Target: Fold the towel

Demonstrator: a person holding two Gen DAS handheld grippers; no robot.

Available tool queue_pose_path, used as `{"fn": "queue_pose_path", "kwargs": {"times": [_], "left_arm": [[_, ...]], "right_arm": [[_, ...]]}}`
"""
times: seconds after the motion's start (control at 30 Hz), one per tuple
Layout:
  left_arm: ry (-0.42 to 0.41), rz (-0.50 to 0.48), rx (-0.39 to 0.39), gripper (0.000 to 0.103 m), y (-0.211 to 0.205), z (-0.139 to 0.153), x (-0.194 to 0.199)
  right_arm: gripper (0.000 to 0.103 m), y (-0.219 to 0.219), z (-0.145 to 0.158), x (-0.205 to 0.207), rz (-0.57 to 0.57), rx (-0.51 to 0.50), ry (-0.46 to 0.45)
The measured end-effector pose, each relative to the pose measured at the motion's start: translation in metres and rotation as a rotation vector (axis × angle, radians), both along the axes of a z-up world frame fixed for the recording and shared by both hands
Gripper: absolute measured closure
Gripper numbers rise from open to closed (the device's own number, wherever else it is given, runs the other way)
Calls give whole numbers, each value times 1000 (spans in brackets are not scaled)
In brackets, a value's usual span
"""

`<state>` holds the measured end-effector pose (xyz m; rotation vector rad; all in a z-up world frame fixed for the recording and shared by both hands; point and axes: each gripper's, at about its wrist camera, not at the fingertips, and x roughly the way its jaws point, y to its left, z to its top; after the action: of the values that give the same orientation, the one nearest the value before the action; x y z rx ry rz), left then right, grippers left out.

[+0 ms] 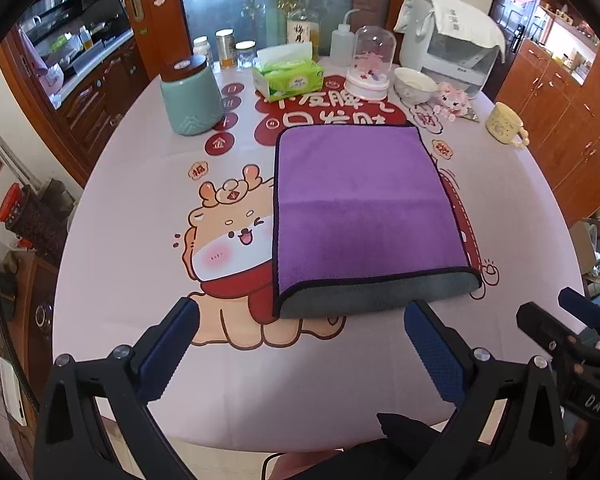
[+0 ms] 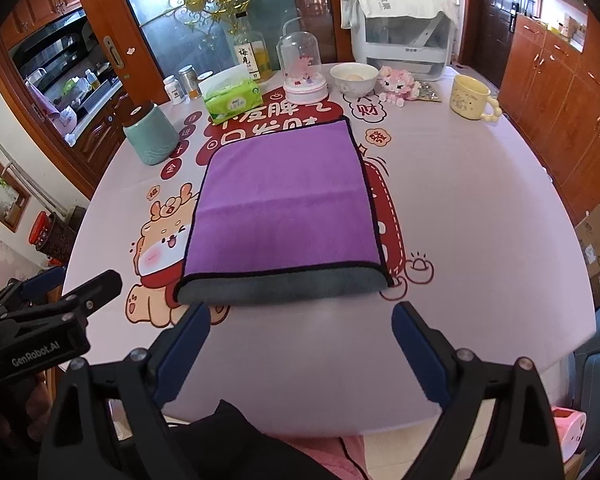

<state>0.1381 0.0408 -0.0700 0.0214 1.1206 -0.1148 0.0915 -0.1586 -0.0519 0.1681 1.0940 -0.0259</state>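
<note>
A purple towel (image 1: pixel 360 208) with black trim lies flat on the table, folded over, its grey underside showing along the near edge; it also shows in the right wrist view (image 2: pixel 284 208). My left gripper (image 1: pixel 300 316) is open and empty, hovering just short of the towel's near edge, toward its left corner. My right gripper (image 2: pixel 300 320) is open and empty, just short of the near edge. Each gripper shows at the side of the other's view: the right gripper (image 1: pixel 572 320) and the left gripper (image 2: pixel 76 292).
A pale tablecloth (image 1: pixel 140 264) with a cartoon print covers the round table. At the back stand a green jar (image 1: pixel 192 96), tissue box (image 1: pixel 288 76), glass dome (image 1: pixel 370 64), bowl (image 1: pixel 414 86), yellow mug (image 1: pixel 504 124), bottles and a white appliance (image 1: pixel 452 40).
</note>
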Motion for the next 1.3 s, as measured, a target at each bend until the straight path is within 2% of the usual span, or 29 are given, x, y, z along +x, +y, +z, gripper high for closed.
{"fn": "queue_pose_path", "kwargs": {"times": [0.13,0.43,0.7,0.93,1.13,1.3], "left_arm": [[45,8,-11,4,0,-14,17],[109,-20,-25,4,3,-51,48],[118,-74,-23,5,5,-79,60],[155,-82,-41,6,11,-108,69],[181,-87,-43,11,12,-132,72],[217,-64,-56,17,14,-147,74]], "right_arm": [[14,-13,-10,18,29,3,0],[19,-39,-43,44,102,7,12],[22,-55,-78,56,189,-21,25],[25,-58,-106,59,275,-65,27],[30,-64,-127,64,304,-53,55],[42,-70,-142,67,312,-30,85]]}}
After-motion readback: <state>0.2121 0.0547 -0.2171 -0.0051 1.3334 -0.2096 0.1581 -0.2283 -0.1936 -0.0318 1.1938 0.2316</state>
